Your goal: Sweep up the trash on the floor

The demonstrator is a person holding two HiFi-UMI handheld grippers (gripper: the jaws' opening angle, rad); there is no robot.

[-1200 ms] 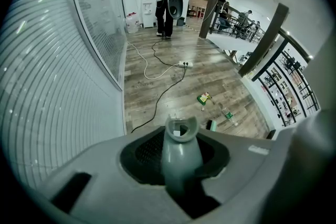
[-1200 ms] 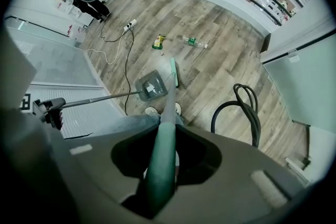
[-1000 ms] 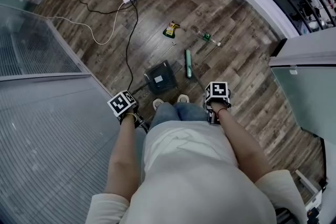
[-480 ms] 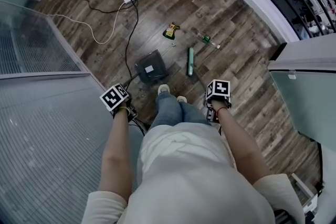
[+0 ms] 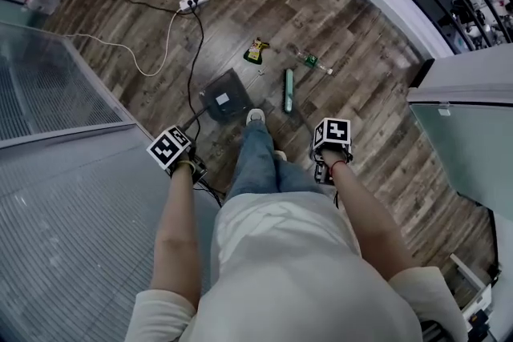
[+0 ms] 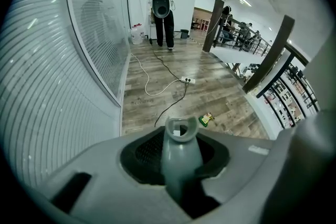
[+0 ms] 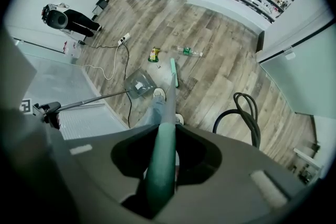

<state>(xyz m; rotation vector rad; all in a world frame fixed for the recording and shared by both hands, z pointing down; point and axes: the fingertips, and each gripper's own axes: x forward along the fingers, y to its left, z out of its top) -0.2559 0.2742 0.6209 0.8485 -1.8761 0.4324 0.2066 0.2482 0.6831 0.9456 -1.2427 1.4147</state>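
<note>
Seen from above, a person stands on a wood-plank floor (image 5: 361,92) with a gripper in each hand. At the left, the left gripper (image 6: 179,170) has its jaws pinched on the grey dustpan handle (image 6: 180,147). The dark dustpan (image 5: 223,98) rests on the floor ahead, and a black cable (image 5: 198,52) runs just beside it. The trash lies a little beyond the pan: a yellow-green wrapper (image 5: 256,50), then, further right, a clear plastic bottle (image 5: 309,58). Between them and nearer the person lies the green broom head (image 5: 288,90), with one shoe (image 5: 255,117) planted between pan and broom. At the right, the right gripper (image 7: 160,176) has its jaws clamped on the green broom handle (image 7: 164,139). The step in hand looks like closing in on the trash. To do it well, the broom head should go past the wrapper and bottle and draw them back, with the pan's lip flat on the floor and clear of the cable. The bottle may roll, so short strokes seem wise.
</note>
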